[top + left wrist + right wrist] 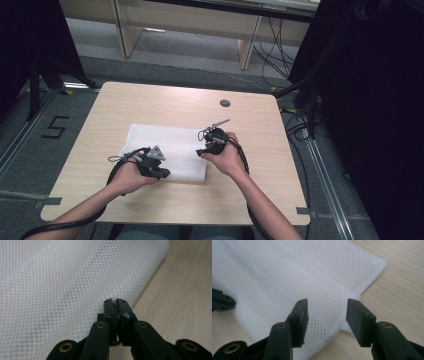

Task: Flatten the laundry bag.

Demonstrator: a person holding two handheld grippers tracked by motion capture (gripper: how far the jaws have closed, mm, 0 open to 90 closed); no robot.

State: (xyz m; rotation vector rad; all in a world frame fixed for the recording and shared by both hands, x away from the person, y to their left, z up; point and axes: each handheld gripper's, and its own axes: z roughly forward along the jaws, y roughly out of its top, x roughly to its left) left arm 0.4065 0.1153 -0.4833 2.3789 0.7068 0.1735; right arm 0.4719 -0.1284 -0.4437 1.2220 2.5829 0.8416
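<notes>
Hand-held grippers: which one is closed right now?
The left hand-held gripper: its jaws are pressed together at the mesh cloth edge. The right hand-held gripper has its jaws apart over the cloth.

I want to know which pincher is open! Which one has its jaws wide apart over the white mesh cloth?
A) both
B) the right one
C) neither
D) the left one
B: the right gripper stands open above the white mesh cloth, while the left gripper is shut.
</notes>
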